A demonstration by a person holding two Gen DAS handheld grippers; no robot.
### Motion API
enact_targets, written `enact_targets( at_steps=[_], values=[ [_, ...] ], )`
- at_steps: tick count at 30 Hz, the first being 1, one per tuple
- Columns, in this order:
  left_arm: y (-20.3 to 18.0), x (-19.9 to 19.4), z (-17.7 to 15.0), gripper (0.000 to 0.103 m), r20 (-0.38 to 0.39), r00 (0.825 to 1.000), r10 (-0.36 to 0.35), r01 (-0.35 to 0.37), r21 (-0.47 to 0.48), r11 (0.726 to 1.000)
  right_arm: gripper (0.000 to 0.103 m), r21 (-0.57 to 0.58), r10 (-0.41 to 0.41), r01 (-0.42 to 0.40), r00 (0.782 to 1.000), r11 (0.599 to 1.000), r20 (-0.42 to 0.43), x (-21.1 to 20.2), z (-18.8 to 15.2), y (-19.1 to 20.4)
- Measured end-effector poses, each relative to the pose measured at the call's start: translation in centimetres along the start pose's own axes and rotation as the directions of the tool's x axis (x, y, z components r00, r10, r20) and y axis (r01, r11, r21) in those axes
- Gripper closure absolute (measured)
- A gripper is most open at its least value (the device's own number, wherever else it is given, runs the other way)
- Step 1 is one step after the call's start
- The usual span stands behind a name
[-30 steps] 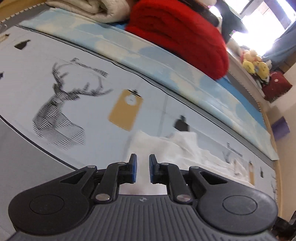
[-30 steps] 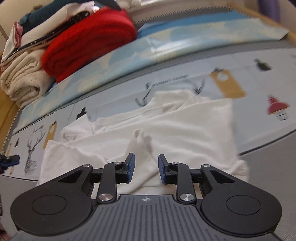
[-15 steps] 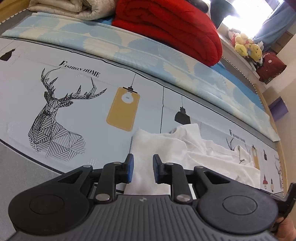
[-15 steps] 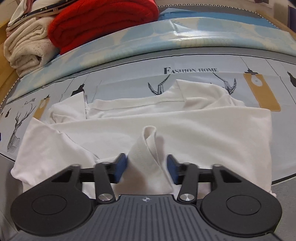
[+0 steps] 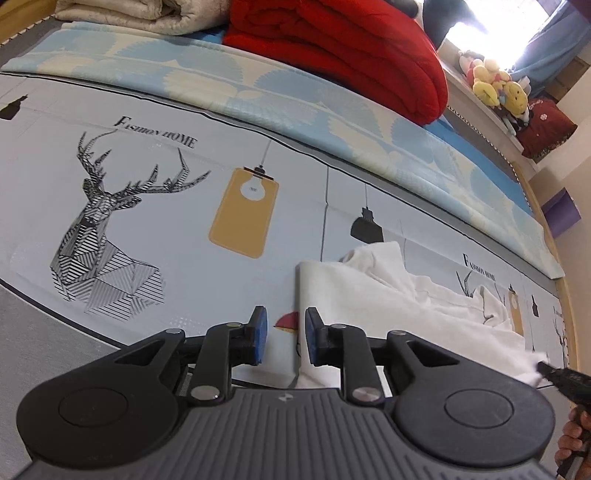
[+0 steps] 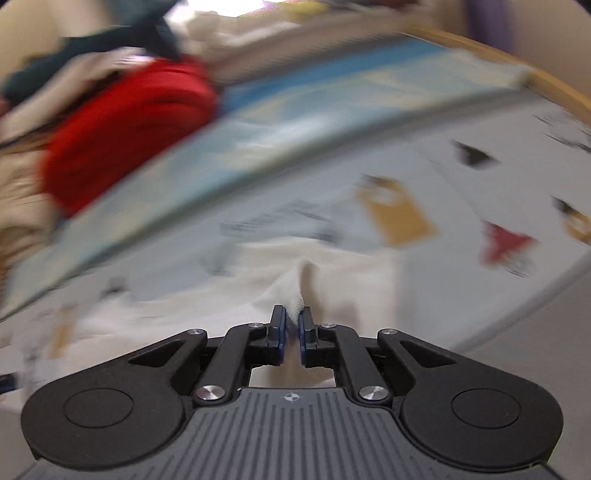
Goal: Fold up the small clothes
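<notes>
Left wrist view: left tongs (image 5: 282,338) parted, empty, poised at the white garment (image 5: 388,295)'s left edge on the bed (image 5: 147,240).
Right wrist view: right tongs (image 6: 292,325) closing, pinching a raised fold of garment, likely to lift it for folding.

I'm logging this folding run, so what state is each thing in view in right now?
White garment: lying crumpled on the bed, unfolded, one fold pinched up.
Right gripper: jaws closing on a raised fold of the white garment.
Left gripper: open, nothing between its pads, at the garment's edge.
Red blanket: folded, stacked at the far side of the bed.
Beige quilt: folded beside it.
</notes>
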State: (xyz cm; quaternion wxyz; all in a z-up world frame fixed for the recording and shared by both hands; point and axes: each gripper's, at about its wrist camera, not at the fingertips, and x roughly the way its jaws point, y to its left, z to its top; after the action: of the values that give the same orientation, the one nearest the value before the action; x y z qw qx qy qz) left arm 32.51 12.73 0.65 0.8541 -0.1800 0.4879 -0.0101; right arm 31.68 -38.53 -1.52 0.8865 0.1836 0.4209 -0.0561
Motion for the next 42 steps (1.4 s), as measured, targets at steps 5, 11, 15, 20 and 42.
enact_targets(
  at_steps=[5,11,15,20,42],
  values=[
    [-1.2,1.5,-0.7,0.072,-0.054,0.999,0.0,0.002,0.034,0.999,0.09,0.046,-0.004,0.007,0.997,0.999,-0.076,2.1,0.0,-2.2],
    [-1.8,3.6,-1.8,0.066,-0.163,0.987,0.008,0.003,0.068,0.998,0.084,-0.012,-0.008,0.006,0.991,1.0,-0.135,3.3,-1.3,-2.3],
    [-2.1,4.2,-2.4,0.067,-0.169,0.986,0.015,0.003,0.106,0.994,0.098,-0.004,-0.042,0.042,0.991,0.999,-0.128,2.9,-1.5,-2.6],
    [-2.2,4.9,-3.1,0.067,-0.211,0.977,0.029,-0.001,0.133,0.991,0.095,0.001,-0.07,0.07,0.993,0.998,-0.09,2.2,-1.2,-2.2],
    [-0.4,3.1,-2.8,0.103,-0.137,0.99,0.034,-0.03,0.029,0.999,0.077,-0.148,-0.069,0.036,0.972,0.988,-0.223,3.8,-2.9,2.6]
  ],
)
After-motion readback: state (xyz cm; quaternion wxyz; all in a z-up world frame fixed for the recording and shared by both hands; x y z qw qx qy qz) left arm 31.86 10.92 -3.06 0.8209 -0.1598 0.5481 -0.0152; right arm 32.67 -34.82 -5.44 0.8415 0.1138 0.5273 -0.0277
